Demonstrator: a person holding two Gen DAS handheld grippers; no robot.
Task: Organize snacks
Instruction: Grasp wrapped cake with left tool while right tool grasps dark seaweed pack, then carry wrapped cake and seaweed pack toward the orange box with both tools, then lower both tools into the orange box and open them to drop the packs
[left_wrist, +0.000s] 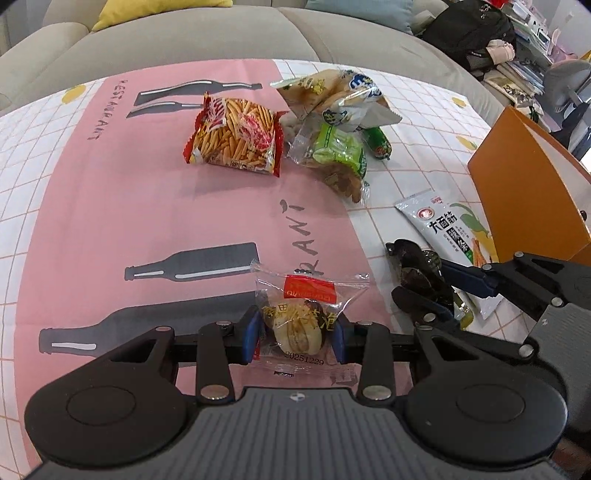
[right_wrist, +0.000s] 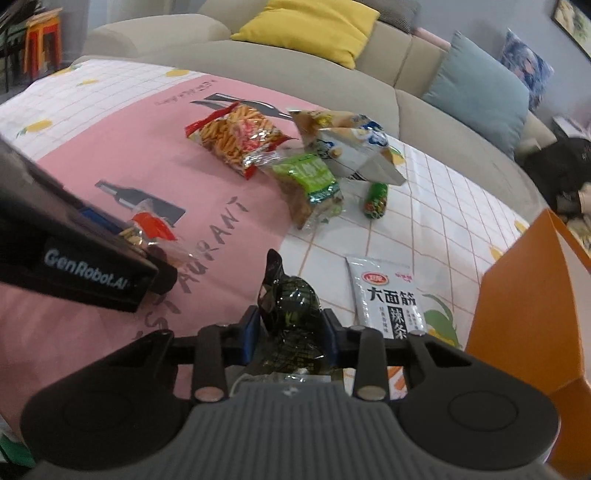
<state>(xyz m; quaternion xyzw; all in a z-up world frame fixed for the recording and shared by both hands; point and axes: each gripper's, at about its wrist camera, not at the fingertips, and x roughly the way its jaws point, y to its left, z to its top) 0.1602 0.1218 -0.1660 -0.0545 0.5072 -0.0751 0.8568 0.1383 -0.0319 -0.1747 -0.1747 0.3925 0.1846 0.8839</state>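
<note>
My left gripper (left_wrist: 295, 339) is shut on a clear-wrapped pastry with a red label (left_wrist: 297, 321), just above the pink tablecloth; it shows at the left in the right wrist view (right_wrist: 147, 232). My right gripper (right_wrist: 290, 332) is shut on a dark green wrapped snack (right_wrist: 291, 306), also seen in the left wrist view (left_wrist: 421, 273). A red bag of stick snacks (left_wrist: 236, 136), a green-labelled pack (left_wrist: 336, 155), a white and blue bag (left_wrist: 340, 96) and a green sausage (left_wrist: 380, 144) lie in a heap at the far middle. A white spicy-strip packet (right_wrist: 388, 295) lies by the right gripper.
An orange box (right_wrist: 528, 295) stands at the right table edge, also in the left wrist view (left_wrist: 532, 192). A grey sofa (right_wrist: 295, 70) with yellow and blue cushions runs behind the table. A black backpack (left_wrist: 469, 29) sits at the far right.
</note>
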